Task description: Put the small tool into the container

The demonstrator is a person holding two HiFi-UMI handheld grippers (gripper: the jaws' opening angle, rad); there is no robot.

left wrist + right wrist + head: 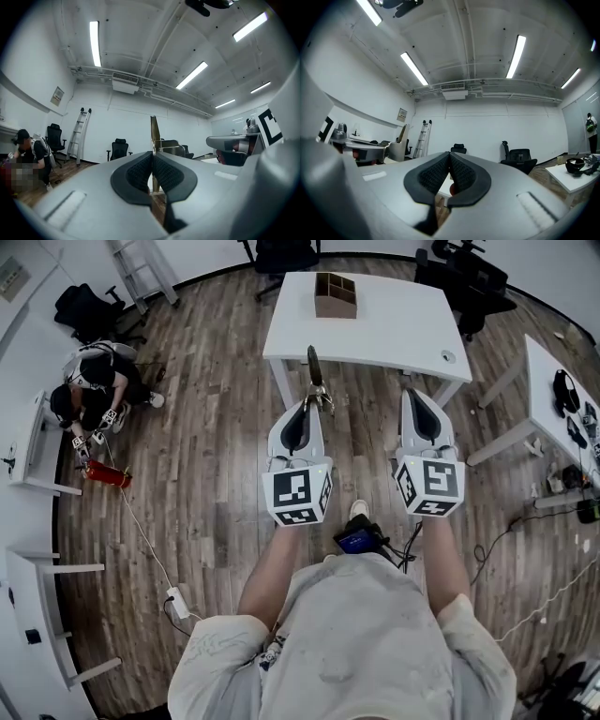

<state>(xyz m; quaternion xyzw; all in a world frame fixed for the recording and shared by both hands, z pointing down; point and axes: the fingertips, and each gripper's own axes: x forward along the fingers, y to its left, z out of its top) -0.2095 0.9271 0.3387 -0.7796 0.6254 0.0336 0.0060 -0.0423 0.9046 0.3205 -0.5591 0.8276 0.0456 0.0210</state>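
— The small tool (154, 133): where is it held?
— It is clenched between the fingers (137, 174) of the left gripper (152, 158). It is pressed flat between the pads, and its slim free end stands out past the fingertips, roughly in line with them.
— And the right gripper (450, 161)?
— Its fingers are drawn together and nothing is seen gripped by them. It is carried level with the left fingers, just to their right, apart from the tool.
— Where is the container (335, 295) found?
— It lies ahead of the fingertips and well apart from them, on the far part of the white table (398, 329). It is open at the top, and dividers seem to be fitted inside.
— How is the carry best done?
— A firm clench is called for, since only one end appears to be held and the long free end could be levered loose. The tool should be brought above one compartment, clear of rim and dividers, then tipped end-down and lowered in. Only then should it be released. The box is probably light, so its walls should not be struck.
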